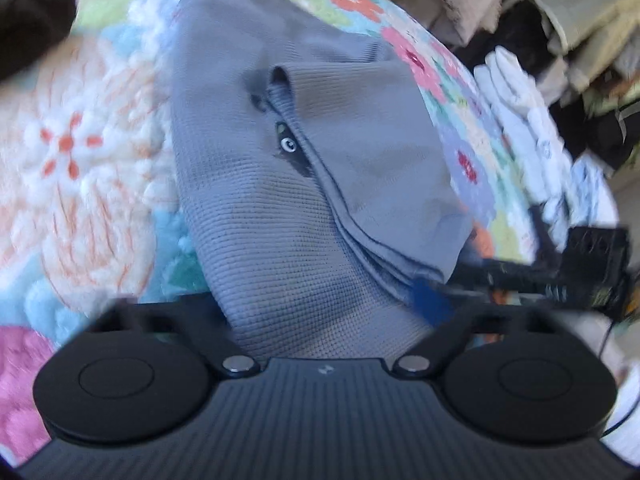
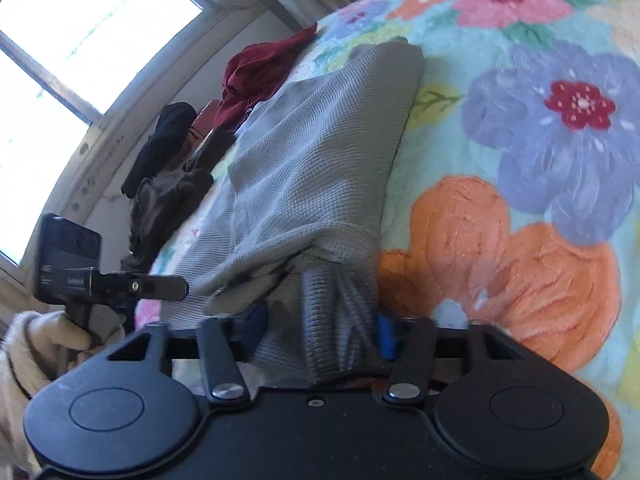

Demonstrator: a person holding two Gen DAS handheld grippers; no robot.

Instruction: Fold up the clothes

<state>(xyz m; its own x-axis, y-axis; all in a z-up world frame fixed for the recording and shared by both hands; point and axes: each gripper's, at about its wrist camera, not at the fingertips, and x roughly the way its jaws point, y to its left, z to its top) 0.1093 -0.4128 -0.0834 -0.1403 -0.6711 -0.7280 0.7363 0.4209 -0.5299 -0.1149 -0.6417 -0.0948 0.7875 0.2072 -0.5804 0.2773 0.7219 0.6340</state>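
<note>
The grey waffle-knit garment [image 1: 304, 208] lies lengthwise on a floral fleece blanket [image 1: 76, 152], partly folded over itself. In the left wrist view one flap overlaps the rest along a diagonal edge, and a small gap under that edge exposes a dark patch bearing a white ring-shaped snap [image 1: 289, 144]. The near end of the garment runs down between the arms of the left gripper [image 1: 320, 320], whose fingertips are buried under the cloth; its tongs appear drawn in on the fabric, though the pads themselves cannot be seen.

In the right wrist view the same garment [image 2: 316, 160] stretches away from the camera. Its ribbed cuff end [image 2: 340, 332] is bunched between the blue pads [image 2: 387, 336] of the right gripper [image 2: 320, 334], and the tongs are clamped on that bunched cloth.

The right gripper's body, carrying a black box-shaped module [image 1: 592, 268], shows at the right edge of the left view. The left gripper's corresponding module [image 2: 68, 260] shows at the left edge of the right view, above a hand in a pale glove [image 2: 48, 336].

Further out, a stack of folded white and pale-blue items [image 1: 520, 112] rests on the blanket's far side. A maroon garment [image 2: 264, 72] and dark clothes [image 2: 168, 168] lie heaped near a bright window [image 2: 80, 32].
</note>
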